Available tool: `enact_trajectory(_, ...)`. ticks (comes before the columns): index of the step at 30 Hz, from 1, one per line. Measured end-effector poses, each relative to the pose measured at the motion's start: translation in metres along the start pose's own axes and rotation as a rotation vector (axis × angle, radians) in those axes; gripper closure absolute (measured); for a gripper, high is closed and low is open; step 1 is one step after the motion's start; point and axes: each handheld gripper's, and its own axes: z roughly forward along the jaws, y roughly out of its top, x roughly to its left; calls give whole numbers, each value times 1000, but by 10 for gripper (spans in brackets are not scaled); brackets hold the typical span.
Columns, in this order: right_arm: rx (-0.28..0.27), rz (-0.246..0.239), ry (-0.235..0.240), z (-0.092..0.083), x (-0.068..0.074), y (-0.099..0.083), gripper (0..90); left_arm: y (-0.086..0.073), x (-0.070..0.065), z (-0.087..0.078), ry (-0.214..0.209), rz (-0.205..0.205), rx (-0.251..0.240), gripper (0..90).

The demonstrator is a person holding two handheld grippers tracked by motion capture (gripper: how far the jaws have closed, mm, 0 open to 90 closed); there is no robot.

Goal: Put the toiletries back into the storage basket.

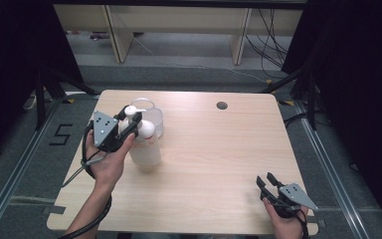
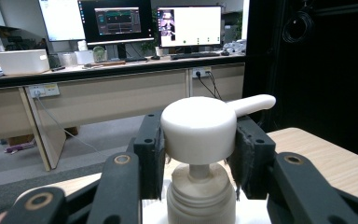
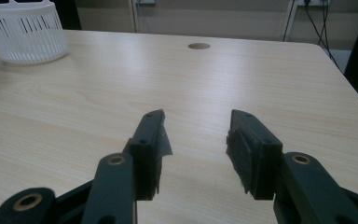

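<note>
Black jaws of the right gripper (image 1: 269, 180) are standing apart with nothing between them, hovering over the near right corner of the wooden table (image 1: 219, 149), well apart from the bottle. That white pump bottle (image 1: 145, 149) is standing upright on the table's left half. The left gripper (image 1: 132, 123) is closing on the pump head (image 2: 199, 129), its two pads pressing the cap from either side while the spout is sticking out past one jaw. Just behind the bottle, a white slotted basket (image 3: 25, 32) is sitting near the far left edge. Farther right of the bottle, a small round hole (image 1: 222, 105) is showing near the table's far edge.
</note>
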Motion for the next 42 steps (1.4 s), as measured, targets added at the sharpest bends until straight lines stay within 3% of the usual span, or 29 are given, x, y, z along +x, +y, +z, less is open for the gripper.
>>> enact_trajectory(42, 0, 0, 1, 0, 0, 0, 557, 18, 11, 5, 14, 5, -11, 589)
